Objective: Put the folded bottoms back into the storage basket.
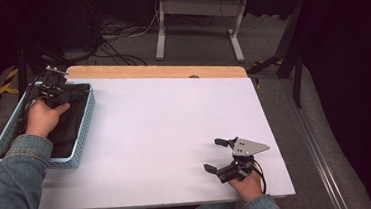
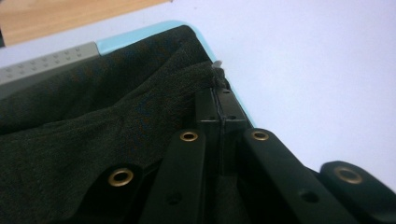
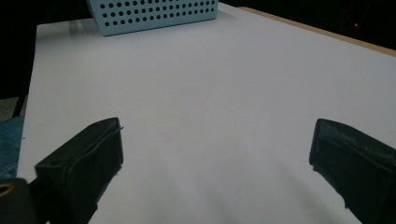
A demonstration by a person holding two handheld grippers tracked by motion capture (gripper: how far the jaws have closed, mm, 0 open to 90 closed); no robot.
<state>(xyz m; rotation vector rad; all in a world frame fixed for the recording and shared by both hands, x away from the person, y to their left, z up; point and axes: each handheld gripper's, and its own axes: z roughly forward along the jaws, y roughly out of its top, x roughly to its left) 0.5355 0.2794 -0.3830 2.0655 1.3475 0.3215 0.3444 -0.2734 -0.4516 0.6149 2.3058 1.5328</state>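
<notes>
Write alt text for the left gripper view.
The left gripper is shut on the edge of a dark cloth that lies in a light blue basket. The pinch sits near the basket's corner, and the white table spreads out beyond it.

light: I see even overhead light on the white table (image 1: 175,125), room behind dark | shadows: soft, faint | glare: none, I read mild sheen on table | blur: dark cloth (image 2: 93,140) grainy, near jaws soft in both gripper views | edges: basket (image 3: 154,16) slightly blurred, high view low-res
</notes>
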